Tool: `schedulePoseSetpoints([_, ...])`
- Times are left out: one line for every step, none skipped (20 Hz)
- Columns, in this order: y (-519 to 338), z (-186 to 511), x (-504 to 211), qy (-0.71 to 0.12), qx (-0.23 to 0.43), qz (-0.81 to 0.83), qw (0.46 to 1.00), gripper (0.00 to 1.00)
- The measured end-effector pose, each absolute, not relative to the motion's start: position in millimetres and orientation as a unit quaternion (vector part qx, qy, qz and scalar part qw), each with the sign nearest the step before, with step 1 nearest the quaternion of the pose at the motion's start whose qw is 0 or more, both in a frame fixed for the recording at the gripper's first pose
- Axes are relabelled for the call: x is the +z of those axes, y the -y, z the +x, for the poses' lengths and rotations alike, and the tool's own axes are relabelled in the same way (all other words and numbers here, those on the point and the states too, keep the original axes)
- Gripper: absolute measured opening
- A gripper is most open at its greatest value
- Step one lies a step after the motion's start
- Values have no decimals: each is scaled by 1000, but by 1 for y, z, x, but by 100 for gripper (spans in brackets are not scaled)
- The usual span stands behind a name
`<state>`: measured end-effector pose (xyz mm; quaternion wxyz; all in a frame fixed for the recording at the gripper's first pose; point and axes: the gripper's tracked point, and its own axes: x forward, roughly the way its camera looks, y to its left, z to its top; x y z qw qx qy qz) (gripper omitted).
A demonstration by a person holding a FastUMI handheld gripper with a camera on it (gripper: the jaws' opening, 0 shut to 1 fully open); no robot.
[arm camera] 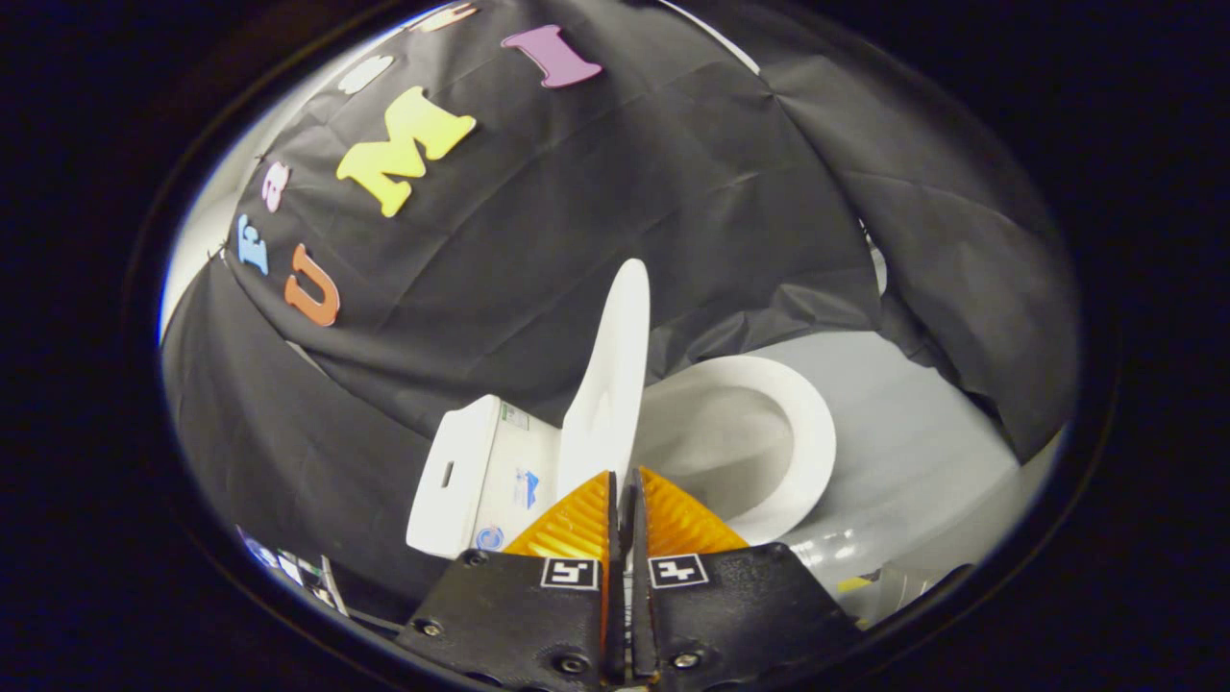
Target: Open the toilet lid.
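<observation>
- Cloth wall [596, 221] hangs behind everything I can see: black, matte, creased, draped in loose folds from nine o'clock round to three.
- Tank [480, 476] at my ten o'clock from the fingertips: white, boxy with rounded corners, glossy plastic or ceramic, a small slot on its near face and a few stickers I cannot make out.
- Toilet lid [610, 384] stands raised, nearly edge-on to me, a thin white smooth oval rising toward twelve o'clock just ahead of the fingertips.
- My gripper [623, 478] has its fingers pressed almost together, a narrow slit between them; the ribbed pads [577, 527] meet at the lid's lower edge, but I cannot tell whether they pinch it.
- Seat ring and bowl [769, 442] lie at two o'clock beyond the fingers, white, rounded, open.
- Floor [922, 452] at three o'clock is pale grey, smooth, with a slight sheen.
</observation>
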<state>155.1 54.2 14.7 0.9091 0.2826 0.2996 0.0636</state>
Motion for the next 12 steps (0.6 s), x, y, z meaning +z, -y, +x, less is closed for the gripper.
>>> schedulePoseSetpoints([-58, 154, 19, -300, 64, 283, 909, 6])
schedulePoseSetpoints([-63, 153, 24, -298, 64, 287, 908, 7])
schedulePoseSetpoints([-67, 154, 28, -297, 64, 287, 908, 7])
schedulePoseSetpoints([-71, 152, 29, -296, 63, 285, 909, 7])
schedulePoseSetpoints([-75, 152, 31, -297, 61, 279, 911, 7])
schedulePoseSetpoints([-80, 151, 33, -297, 59, 274, 913, 8])
schedulePoseSetpoints([-84, 153, 37, -296, 57, 268, 915, 8])
schedulePoseSetpoints([-88, 152, 40, -296, 56, 264, 916, 8])
schedulePoseSetpoints([-91, 153, 44, -295, 54, 260, 918, 8])
schedulePoseSetpoints([-94, 153, 46, -294, 52, 257, 919, 8])
schedulePoseSetpoints([-97, 154, 49, -294, 49, 254, 920, 9])
schedulePoseSetpoints([-101, 153, 51, -293, 48, 252, 921, 9])
